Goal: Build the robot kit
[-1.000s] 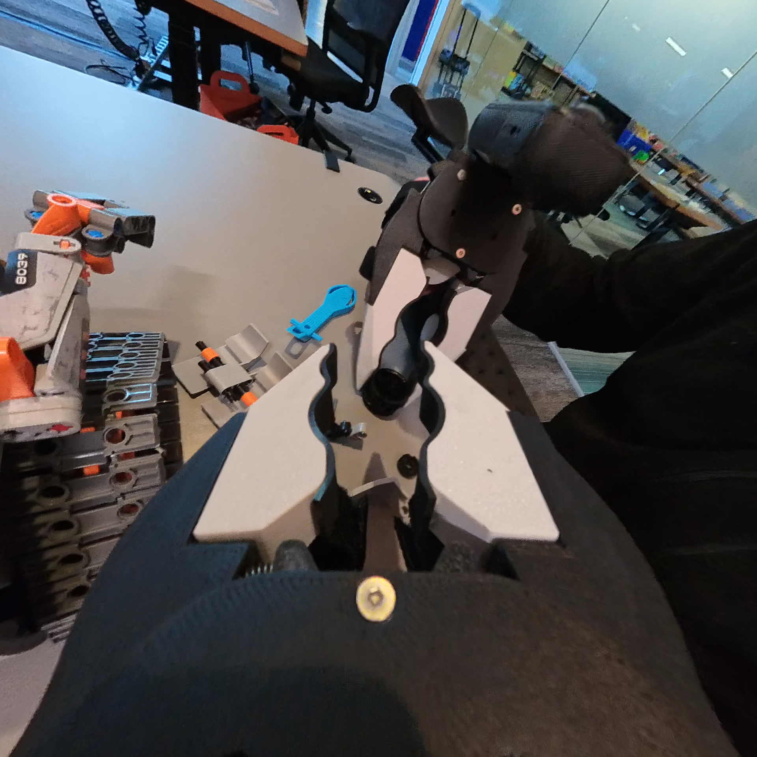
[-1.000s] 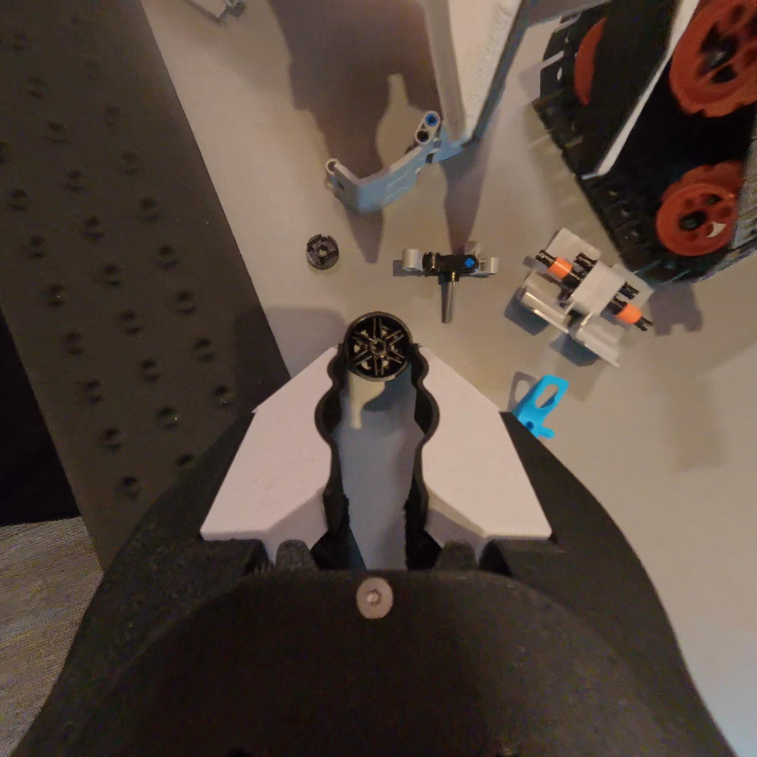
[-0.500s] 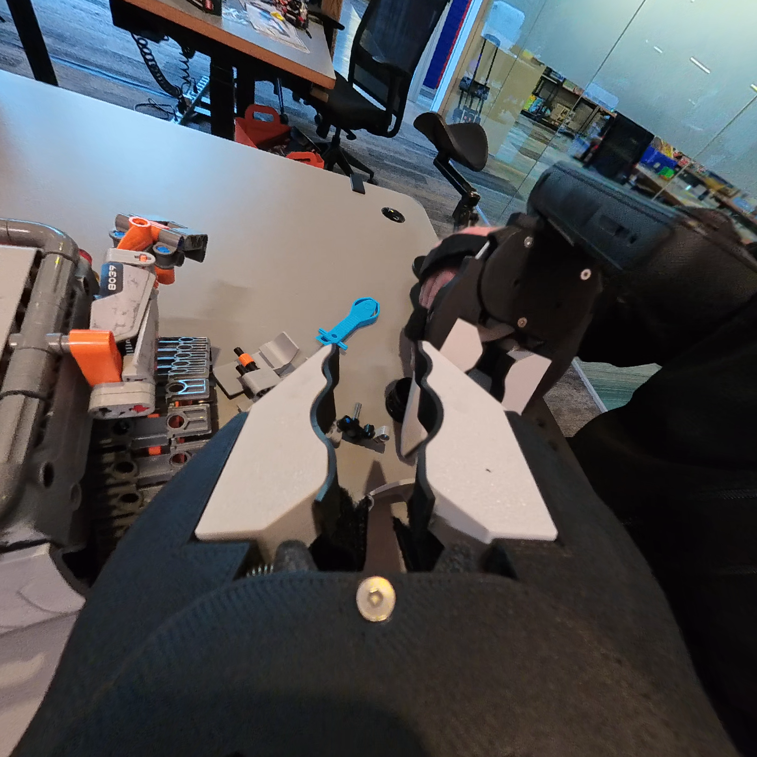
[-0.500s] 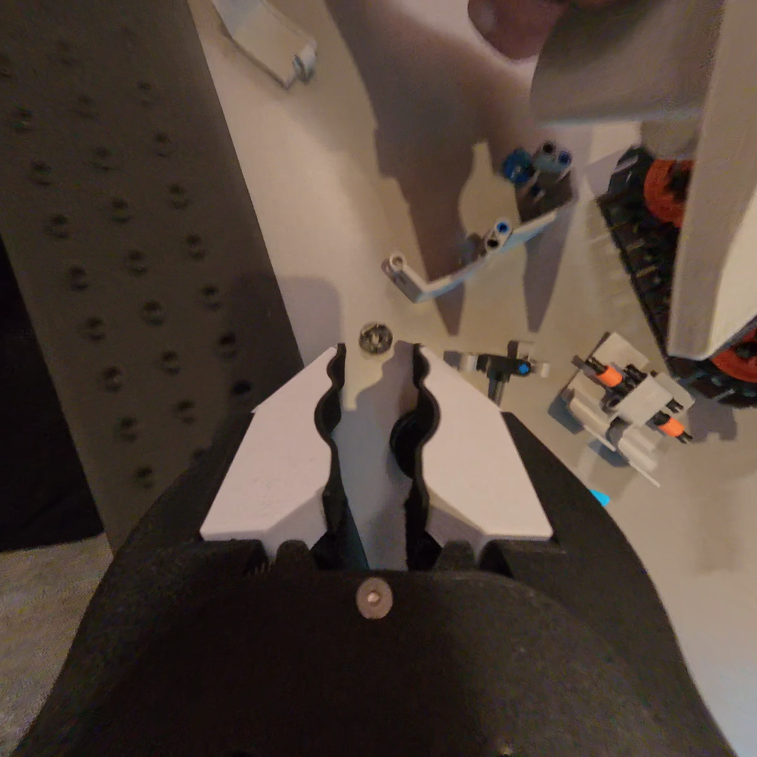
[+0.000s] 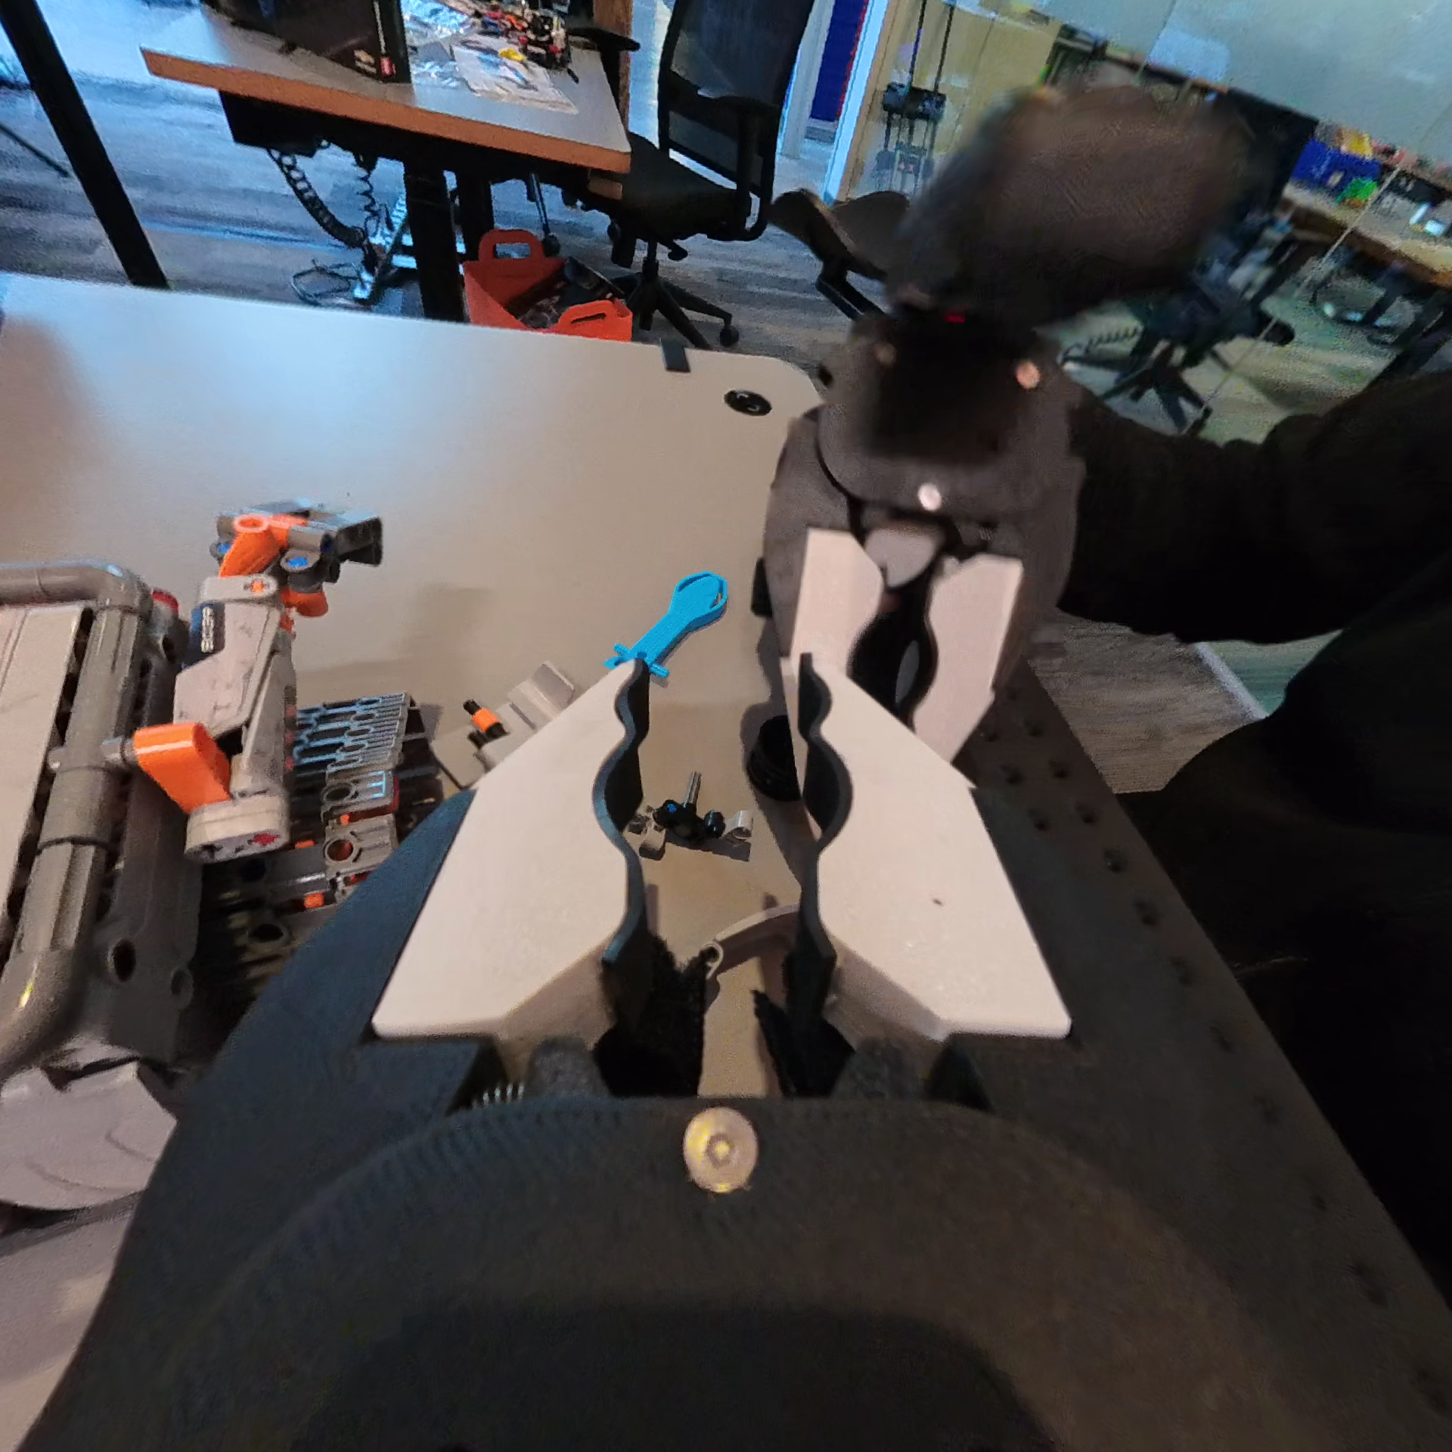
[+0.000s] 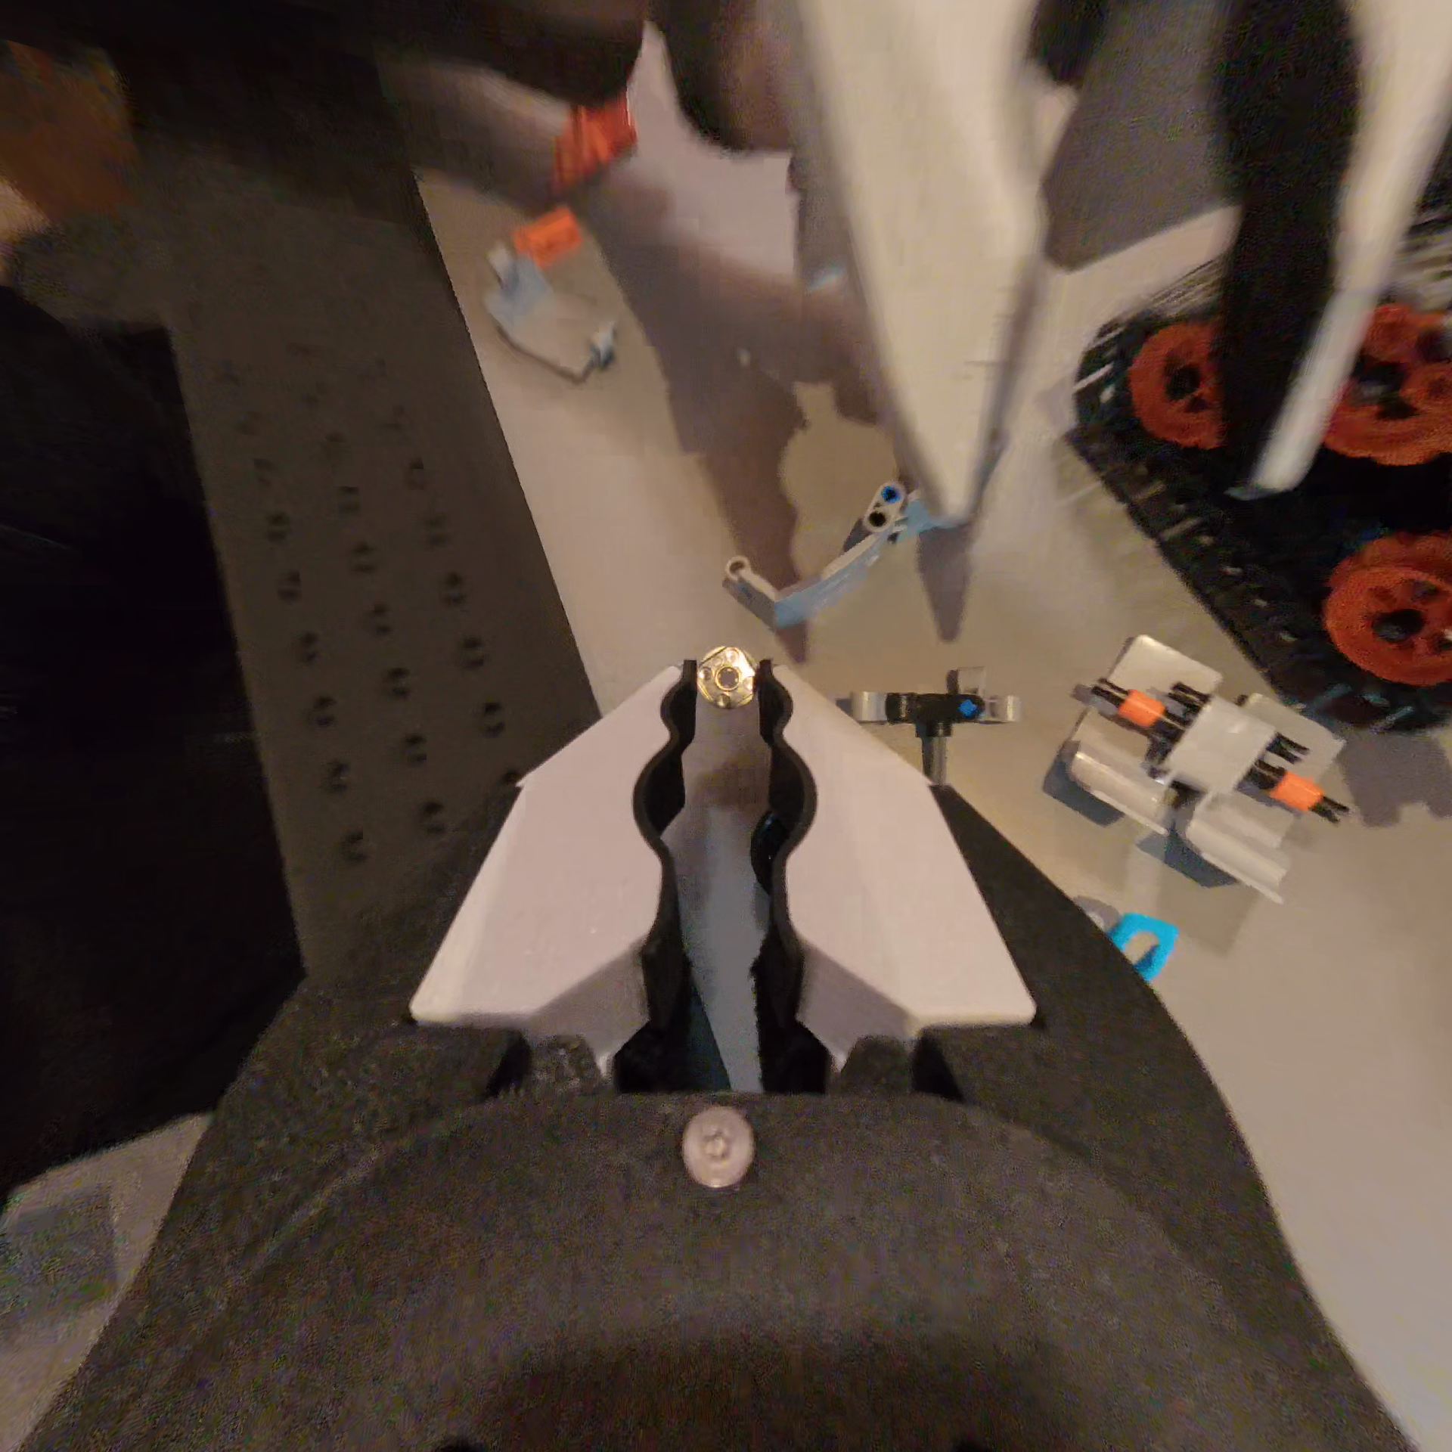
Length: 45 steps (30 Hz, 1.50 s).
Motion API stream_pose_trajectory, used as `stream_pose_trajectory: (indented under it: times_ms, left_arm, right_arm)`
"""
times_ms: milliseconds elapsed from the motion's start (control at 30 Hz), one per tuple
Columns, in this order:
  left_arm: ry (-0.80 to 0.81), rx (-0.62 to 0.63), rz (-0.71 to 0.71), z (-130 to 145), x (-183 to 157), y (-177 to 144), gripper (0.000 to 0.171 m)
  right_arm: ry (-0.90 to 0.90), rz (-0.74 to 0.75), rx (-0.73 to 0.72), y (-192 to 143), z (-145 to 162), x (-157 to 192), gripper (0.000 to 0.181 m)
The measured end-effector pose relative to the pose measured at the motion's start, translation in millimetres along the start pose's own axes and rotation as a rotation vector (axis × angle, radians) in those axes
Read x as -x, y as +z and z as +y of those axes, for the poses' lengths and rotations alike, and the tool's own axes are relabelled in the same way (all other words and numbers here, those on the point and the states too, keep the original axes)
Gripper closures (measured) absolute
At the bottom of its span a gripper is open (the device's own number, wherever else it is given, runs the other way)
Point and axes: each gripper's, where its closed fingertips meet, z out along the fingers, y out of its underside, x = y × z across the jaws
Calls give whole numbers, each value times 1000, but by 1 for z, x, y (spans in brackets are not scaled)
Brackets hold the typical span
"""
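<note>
Left claw: spread wide and empty, with pale matte wedge fingers and wavy black inner pads. It hovers over the bench.
Between its fingers: one small black-and-grey connector lies on the bench, touching neither pad.
Wheel: one black ribbed tyre on the bench, just beside the left claw's right finger. In the right wrist view only a sliver shows behind that claw's own right finger.
Right claw: narrowed to a slim gap, its tips appear to pinch the disc. It is blurred in the left wrist view, pointing down at the bench.
Disc: one small round shiny piece with a centre hole, set between the right claw's tips. The left wrist view does not show it.
Arc: one curved pale-blue beam just beyond the disc.
Panel block: grey ribbed plates with two orange-collared pins, right of the connector.
Blue tool: one flat plastic key. The right wrist view shows only its corner.
Tracked model: black link treads. Three orange toothed wheels show in the right wrist view, while the left shows its grey-and-orange arm.
Board: a dark plate with rows of holes, along the bench edge.
</note>
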Motion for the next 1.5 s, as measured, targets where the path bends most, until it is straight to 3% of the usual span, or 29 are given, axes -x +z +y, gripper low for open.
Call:
stream_pose_trajectory:
  times_ms: [167, 300, 467, 800, 967, 1133, 1233, 1333, 1500]
  left_arm:
    - [249, -49, -55, -19, -19, -4, 133]
    - [535, -62, -202, -39, -35, -4, 134]
    - [734, -2, -354, -41, -42, 14, 134]
    - [854, -2, -489, -51, -43, 27, 154]
    - [848, 33, -479, -49, -41, 26, 158]
    - [772, 235, -324, -22, -38, 33, 158]
    - [685, 487, -142, 23, -42, 43, 158]
    - [646, 656, -66, 53, -40, 51, 158]
    - [566, 738, -5, 66, -40, 59, 158]
  right_arm:
    - [195, -60, -422, -57, -28, -16, 168]
    - [294, -143, -707, -97, -42, -20, 168]
    - [328, -293, -940, -126, -54, -14, 169]
    - [340, -353, -985, -124, -61, -8, 168]
    - [334, -328, -969, -121, -60, -9, 168]
    - [362, -204, -1003, -133, -45, -31, 178]
    - [358, -129, -1014, -139, -39, -39, 179]
    - [372, -121, -1037, -143, -36, -43, 180]
    - [378, -132, -1062, -147, -35, -44, 181]
